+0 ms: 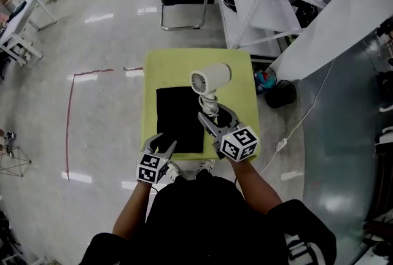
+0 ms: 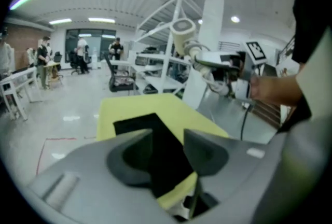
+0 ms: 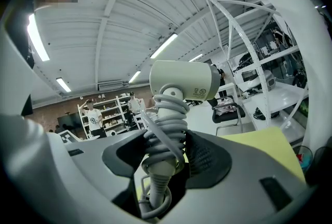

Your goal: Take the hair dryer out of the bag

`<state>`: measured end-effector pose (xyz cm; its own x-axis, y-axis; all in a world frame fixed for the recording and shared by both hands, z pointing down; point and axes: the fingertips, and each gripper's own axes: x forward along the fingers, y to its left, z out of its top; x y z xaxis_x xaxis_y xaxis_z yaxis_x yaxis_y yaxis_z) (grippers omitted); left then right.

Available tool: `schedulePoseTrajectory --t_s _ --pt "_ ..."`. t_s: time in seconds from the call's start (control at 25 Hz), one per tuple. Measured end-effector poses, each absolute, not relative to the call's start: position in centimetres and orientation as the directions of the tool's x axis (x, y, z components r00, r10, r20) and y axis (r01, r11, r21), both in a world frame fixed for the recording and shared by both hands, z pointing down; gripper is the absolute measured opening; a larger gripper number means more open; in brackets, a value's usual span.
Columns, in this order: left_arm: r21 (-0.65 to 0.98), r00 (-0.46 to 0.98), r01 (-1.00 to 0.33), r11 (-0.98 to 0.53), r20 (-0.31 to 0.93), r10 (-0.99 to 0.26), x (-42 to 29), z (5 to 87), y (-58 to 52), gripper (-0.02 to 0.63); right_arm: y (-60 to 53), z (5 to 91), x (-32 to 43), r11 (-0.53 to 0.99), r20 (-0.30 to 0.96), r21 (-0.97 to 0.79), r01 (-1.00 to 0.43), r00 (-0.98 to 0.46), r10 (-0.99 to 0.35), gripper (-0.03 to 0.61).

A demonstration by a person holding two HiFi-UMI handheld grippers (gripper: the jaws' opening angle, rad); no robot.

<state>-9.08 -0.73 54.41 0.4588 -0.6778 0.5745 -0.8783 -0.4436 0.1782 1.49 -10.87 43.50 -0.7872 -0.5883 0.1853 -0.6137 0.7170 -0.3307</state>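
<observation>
The right tool point(image 1: 213, 118) is pinching the dryer point(image 1: 210, 77) by its handle, over the wound cord, and is holding it upright above the yellow surface point(image 1: 241, 83), outside the flat black bag point(image 1: 179, 118). The left tool point(image 1: 161, 146) is hanging spread at the bag's near edge, gripping nothing. The dryer is probably rigid, light and top-heavy; the cord coils are giving a softer, less slippery hold.
</observation>
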Motion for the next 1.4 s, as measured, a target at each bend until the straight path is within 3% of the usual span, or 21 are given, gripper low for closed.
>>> schedulePoseTrajectory --t_s 0.12,0.32,0.68,1.4 --pt "0.129 0.365 -0.929 -0.346 0.473 -0.802 -11.6 51.4 -2.7 0.103 -10.8 43.3 1.0 0.718 0.181 -0.315 -0.620 -0.782 -0.596 0.224" --pt "0.076 0.283 -0.959 -0.274 0.364 -0.887 -13.3 47.3 -5.7 0.008 -11.1 42.2 0.8 0.718 0.151 -0.298 -0.628 -0.774 -0.615 0.222" --pt "0.066 0.261 -0.965 -0.253 0.238 -0.935 -14.6 41.4 -7.9 0.006 -11.3 38.7 0.8 0.727 0.085 -0.215 -0.652 -0.754 -0.652 0.222" --pt "0.064 0.267 -0.964 -0.259 0.229 -0.936 -13.4 40.6 -8.4 0.008 -11.8 37.1 1.9 0.725 0.055 -0.175 -0.666 -0.742 -0.668 0.222"
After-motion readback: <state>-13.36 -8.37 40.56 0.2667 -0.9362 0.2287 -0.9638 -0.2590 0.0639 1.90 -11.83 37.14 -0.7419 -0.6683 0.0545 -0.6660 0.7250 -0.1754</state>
